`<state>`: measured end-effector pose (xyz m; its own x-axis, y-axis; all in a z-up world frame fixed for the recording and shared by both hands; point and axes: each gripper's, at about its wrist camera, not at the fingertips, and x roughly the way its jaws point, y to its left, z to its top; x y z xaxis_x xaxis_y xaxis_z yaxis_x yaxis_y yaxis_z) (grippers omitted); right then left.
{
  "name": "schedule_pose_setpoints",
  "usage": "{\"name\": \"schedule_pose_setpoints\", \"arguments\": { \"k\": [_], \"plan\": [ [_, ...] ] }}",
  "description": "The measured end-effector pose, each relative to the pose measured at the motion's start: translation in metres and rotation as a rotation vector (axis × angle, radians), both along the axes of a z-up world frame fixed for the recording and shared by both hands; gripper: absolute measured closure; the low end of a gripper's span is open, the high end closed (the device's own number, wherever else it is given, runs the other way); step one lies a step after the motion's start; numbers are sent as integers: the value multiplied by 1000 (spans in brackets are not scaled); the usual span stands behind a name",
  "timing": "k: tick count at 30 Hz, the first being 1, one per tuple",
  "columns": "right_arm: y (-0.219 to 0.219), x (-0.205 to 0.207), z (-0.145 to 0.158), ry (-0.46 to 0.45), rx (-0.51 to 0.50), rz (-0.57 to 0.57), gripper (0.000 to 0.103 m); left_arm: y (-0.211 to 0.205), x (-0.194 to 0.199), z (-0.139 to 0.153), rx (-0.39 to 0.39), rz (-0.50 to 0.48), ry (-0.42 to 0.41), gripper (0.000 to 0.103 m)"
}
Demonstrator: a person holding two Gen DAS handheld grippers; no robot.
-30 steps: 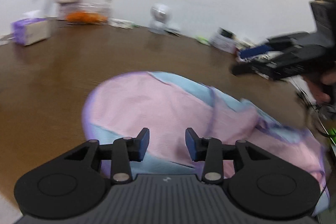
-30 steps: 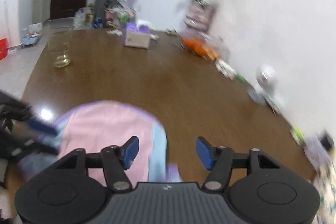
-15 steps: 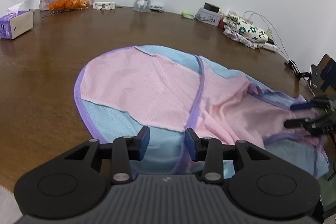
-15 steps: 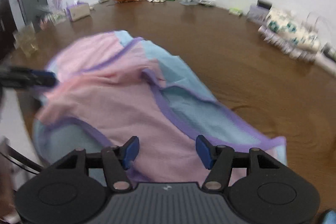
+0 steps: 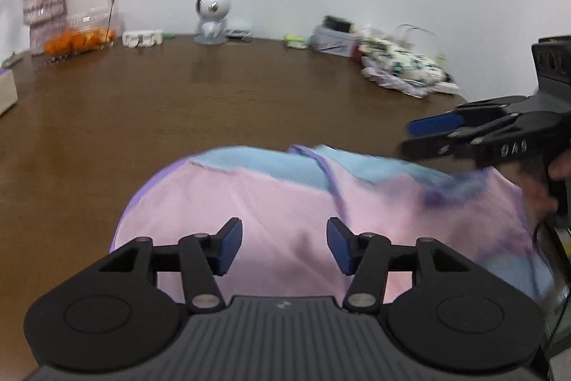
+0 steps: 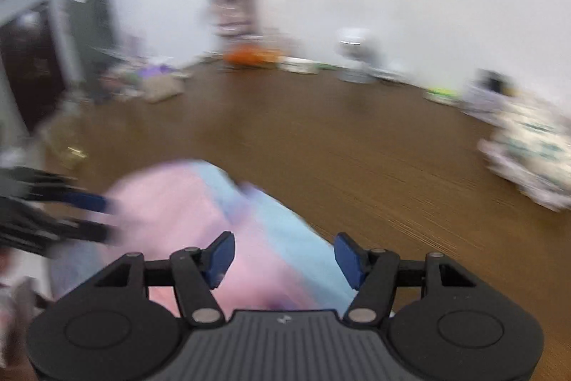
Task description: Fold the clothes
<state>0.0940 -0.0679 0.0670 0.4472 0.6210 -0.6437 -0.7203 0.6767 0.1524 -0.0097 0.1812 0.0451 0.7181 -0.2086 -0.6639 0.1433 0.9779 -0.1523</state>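
Your left tongs (image 5: 284, 245) are wide open and hold nothing; their blue tips hang over the pink part of the shirt (image 5: 285, 202). The shirt is pink and light blue with purple edges, and it lies in a soft heap on the brown counter (image 5: 249, 95), close to the near edge. Your right tongs (image 6: 284, 259) are open too, with nothing between the tips. They hang over the blue side of the same shirt (image 6: 285, 238). In the left camera you can see your right tongs (image 5: 417, 136) come in from the right side, just over the far right corner of the shirt; that picture is too blurry to tell if they touch the cloth. Part of your hand (image 5: 560, 166) shows behind them. In the right camera your left tongs (image 6: 100, 216) show as a dark blur at the left, over the pink cloth. Far back on the counter, by the white wall, stand a small white round-headed toy figure (image 5: 212, 16), a clear box of orange food (image 5: 82, 36), a vase of flowers (image 5: 43, 6) and a bundle of flowery cloth (image 5: 403, 70). They are all well apart from the shirt.
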Motion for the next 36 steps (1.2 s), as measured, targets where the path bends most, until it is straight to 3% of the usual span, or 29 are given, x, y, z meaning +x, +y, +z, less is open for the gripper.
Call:
{"name": "schedule_pose_setpoints", "arguments": {
  "k": [2, 4, 6, 10, 12, 13, 14, 15, 16, 19, 23, 25, 28, 29, 32, 34, 36],
  "plan": [
    [37, 26, -11, 53, -2, 32, 45, -3, 19, -7, 37, 44, 35, 50],
    [65, 51, -23, 83, -44, 8, 56, -6, 27, -15, 90, 92, 82, 50],
    [79, 71, -35, 112, -77, -34, 88, -8, 22, -20, 105, 94, 98, 50],
    [82, 79, -48, 189, -76, -24, 87, -11, 4, -25, 177, 94, 73, 50],
    [83, 73, -49, 149, -93, -23, 70, -12, -2, -25, 171, 96, 70, 50],
    [84, 70, -48, 115, -108, -30, 70, -12, -5, -24, 171, 96, 70, 50],
    [85, 67, -48, 81, -123, -36, 73, -13, -6, -24, 169, 97, 71, 50],
    [86, 64, -47, 46, -137, -43, 93, -14, -8, -24, 167, 99, 73, 50],
    [87, 62, -47, 12, -152, -50, 97, -15, -9, -24, 165, 100, 74, 50],
    [90, 53, -45, -91, -195, -71, 98, -16, -15, -23, 167, 107, 81, 50],
    [69, 39, -16, -187, -107, -135, 98, -18, -22, -21, 163, 124, 90, 48],
    [64, 34, -10, -182, -85, -121, 98, -19, -25, -21, 162, 125, 92, 46],
    [67, 34, -18, -106, -84, -34, 90, -12, -27, -19, 145, 123, 91, 43],
    [70, 33, -22, -81, -87, 7, 78, -7, -28, -18, 133, 130, 93, 43],
    [56, 13, -10, -122, -69, 12, 64, 8, -46, -10, 77, 113, 51, 44],
    [37, -6, 5, -167, -54, -11, 47, 13, -63, -3, 1, 55, 14, 43],
    [6, -31, 10, -160, -55, -40, 27, 16, -78, 2, -86, -22, -11, 36]
  ]
}}
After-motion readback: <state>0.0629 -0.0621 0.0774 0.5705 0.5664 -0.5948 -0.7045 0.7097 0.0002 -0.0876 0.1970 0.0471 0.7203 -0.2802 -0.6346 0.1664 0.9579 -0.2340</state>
